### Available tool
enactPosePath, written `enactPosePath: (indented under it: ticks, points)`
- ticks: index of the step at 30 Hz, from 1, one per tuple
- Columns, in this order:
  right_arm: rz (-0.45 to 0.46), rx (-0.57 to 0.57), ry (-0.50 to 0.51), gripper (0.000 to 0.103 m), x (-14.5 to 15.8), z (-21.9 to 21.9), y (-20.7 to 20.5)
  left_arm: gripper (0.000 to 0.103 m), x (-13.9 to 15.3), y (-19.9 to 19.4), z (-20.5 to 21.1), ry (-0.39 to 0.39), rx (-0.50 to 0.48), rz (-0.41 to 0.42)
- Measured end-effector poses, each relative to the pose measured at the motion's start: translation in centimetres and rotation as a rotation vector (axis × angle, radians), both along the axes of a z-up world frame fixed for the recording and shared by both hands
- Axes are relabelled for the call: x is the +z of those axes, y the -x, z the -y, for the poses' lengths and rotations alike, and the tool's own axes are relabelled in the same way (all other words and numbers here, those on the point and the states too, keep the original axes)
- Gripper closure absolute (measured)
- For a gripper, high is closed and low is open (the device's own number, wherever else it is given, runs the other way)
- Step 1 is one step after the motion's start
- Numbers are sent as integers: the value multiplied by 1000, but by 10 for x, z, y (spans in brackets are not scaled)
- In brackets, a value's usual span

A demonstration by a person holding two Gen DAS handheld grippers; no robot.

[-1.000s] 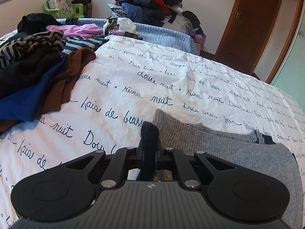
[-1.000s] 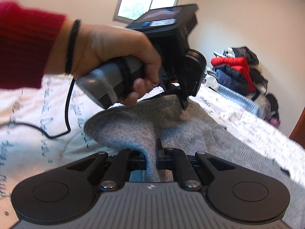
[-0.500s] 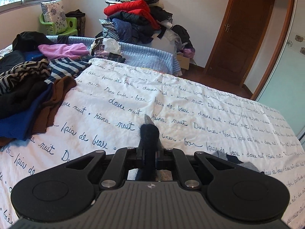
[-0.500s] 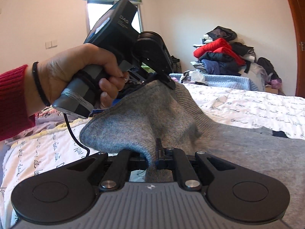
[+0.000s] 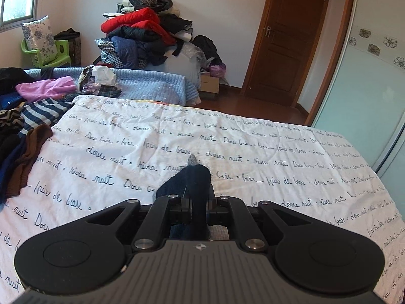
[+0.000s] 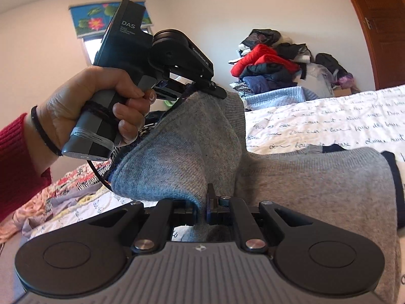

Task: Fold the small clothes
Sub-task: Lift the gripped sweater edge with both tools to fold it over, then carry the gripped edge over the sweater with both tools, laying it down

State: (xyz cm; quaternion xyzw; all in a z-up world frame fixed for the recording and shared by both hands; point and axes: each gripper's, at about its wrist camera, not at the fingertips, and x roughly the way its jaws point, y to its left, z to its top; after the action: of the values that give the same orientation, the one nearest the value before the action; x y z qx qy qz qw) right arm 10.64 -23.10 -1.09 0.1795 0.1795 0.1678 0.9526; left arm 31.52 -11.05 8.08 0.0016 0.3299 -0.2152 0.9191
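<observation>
So I've got both claws clamped on this grey sweater [image 6: 291,177]. My left gripper [image 5: 197,177] is pinched tight on the dark navy trim of one edge, and my right gripper [image 6: 205,202] is squeezed onto a fold of the grey knit right at its tips. The sweater hangs stretched between the two, lifted off the white bedspread [image 5: 253,136] with the blue handwriting print, and the rest of it drapes down toward the bed on my right side.

What worries me: each claw only has a thin bit of fabric, so if I pull the two apart too hard the knit could slip out of one, probably the left, since that's just trim. If it sags in the middle when I lay it down, I'd guess the fold comes out crooked or bunched. Also the pile of clothes [image 5: 25,126] at the left edge of the bed is fairly near, so a sloppy swing could drag into it.
</observation>
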Motion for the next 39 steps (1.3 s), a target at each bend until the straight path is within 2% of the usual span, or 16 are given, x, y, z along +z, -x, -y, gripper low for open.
enactPosePath:
  ticks: [7, 15, 25, 27, 31, 39]
  points:
    - [-39, -50, -106, 96, -12, 35, 17, 94, -13, 10, 59, -11, -88, -20]
    - [-105, -114, -272, 96, -36, 78, 29, 94, -49, 18, 124, -51, -166, -79]
    - [-173, -154, -375, 96, -53, 105, 44, 93, -86, 20, 170, -79, -210, -152]
    - [-202, -154, -407, 96, -59, 110, 46, 91, -92, 19, 176, -84, -218, -162]
    - [-245, -149, -428, 94, -64, 118, 51, 83, -95, 16, 178, -24, -225, -216]
    - [-281, -157, -380, 92, -64, 123, 58, 68, -72, 29, 171, -29, -245, -124]
